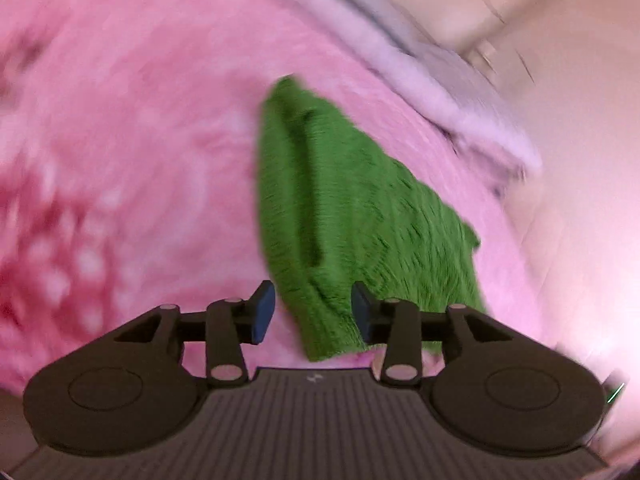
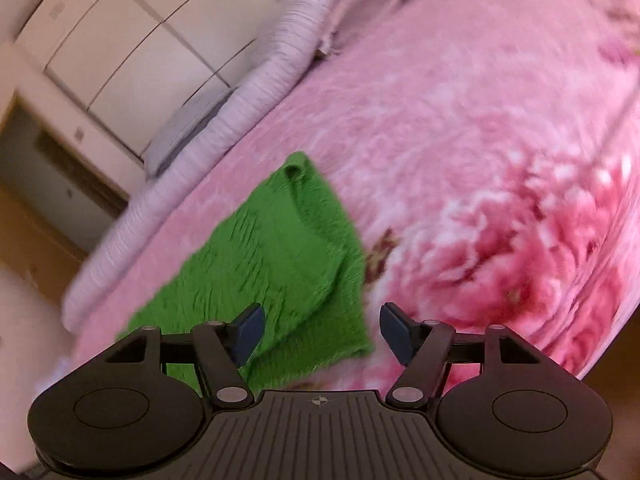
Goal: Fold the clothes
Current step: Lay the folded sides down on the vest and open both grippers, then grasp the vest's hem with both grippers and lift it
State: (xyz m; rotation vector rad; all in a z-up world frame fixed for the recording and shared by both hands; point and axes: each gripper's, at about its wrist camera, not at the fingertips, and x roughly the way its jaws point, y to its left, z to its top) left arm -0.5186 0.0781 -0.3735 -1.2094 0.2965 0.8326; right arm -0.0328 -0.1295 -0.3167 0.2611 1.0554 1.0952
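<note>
A green fuzzy garment lies folded on the pink floral blanket, with a fold line running along its length. My left gripper hangs just over its near corner, jaws open, the cloth showing between the blue pads without being pinched. In the right wrist view the same green garment lies flat with a doubled near edge. My right gripper stands open over that near corner, with its pads well apart and clear of the cloth. The picture is blurred.
The pink blanket covers the bed, with a large red flower print on one side. A lilac ruffled bed edge and a grey pillow border it. Cream wardrobe doors stand beyond.
</note>
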